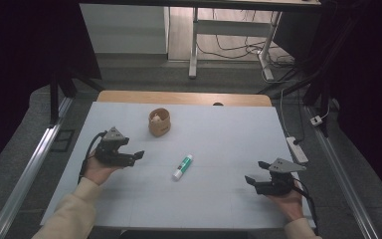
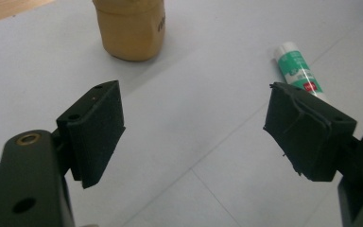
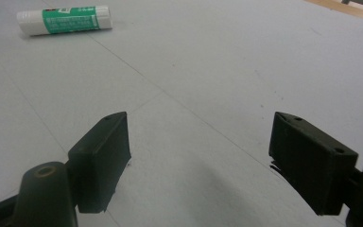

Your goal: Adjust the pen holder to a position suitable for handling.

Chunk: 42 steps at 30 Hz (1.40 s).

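A small cylindrical glue stick (image 1: 182, 166) with a white body, a green label and a white cap is seen lying flat on its side on the pale grey surface, just below the centre of the high view. It is set at a slant, one end toward the upper right and the other toward the lower left. In the left gripper view it (image 2: 297, 69) appears at the upper right; in the right gripper view it (image 3: 64, 20) lies at the upper left.

The glue stick (image 1: 182, 166) looks like smooth, glossy plastic. The cup (image 1: 159, 122) looks matt and wooden. The surface (image 1: 229, 139) is matt, pale sheeting.
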### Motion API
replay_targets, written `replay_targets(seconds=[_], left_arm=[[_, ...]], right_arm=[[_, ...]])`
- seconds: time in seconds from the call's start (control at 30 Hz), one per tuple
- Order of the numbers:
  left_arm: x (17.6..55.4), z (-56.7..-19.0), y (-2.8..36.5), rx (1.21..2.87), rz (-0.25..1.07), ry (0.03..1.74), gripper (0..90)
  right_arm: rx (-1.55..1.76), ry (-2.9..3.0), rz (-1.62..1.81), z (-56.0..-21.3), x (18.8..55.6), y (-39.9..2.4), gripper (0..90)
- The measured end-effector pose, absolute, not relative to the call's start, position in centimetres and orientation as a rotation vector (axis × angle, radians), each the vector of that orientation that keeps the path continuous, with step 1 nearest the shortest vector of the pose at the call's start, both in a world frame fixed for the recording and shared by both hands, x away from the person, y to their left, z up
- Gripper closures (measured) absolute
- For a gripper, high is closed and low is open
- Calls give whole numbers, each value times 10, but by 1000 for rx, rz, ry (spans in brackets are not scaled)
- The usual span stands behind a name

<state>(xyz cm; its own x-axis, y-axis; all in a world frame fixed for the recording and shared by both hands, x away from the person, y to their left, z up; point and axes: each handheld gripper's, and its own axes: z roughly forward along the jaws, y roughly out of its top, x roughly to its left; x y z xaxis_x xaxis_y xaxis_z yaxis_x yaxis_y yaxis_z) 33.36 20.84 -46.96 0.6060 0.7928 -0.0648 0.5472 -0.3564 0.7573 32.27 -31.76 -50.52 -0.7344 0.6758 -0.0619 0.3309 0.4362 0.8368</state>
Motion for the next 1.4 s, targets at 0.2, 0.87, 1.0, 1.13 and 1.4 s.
replay_targets(seconds=[0.2,0.87,1.0,1.13,1.4], left_arm=[[351,-465,207,2053,391,1070,205],[404,-456,205,2076,423,1135,235],[412,-456,206,2060,434,1149,252],[421,-460,206,2056,429,1170,272],[435,-465,206,2073,433,1176,319]], right_arm=[[854,2312,1215,-506,323,-318,216],[860,2328,1210,-508,325,-317,221],[859,2331,1201,-508,325,-317,221],[858,2331,1196,-509,324,-316,221],[857,2335,1197,-509,325,-316,222]])
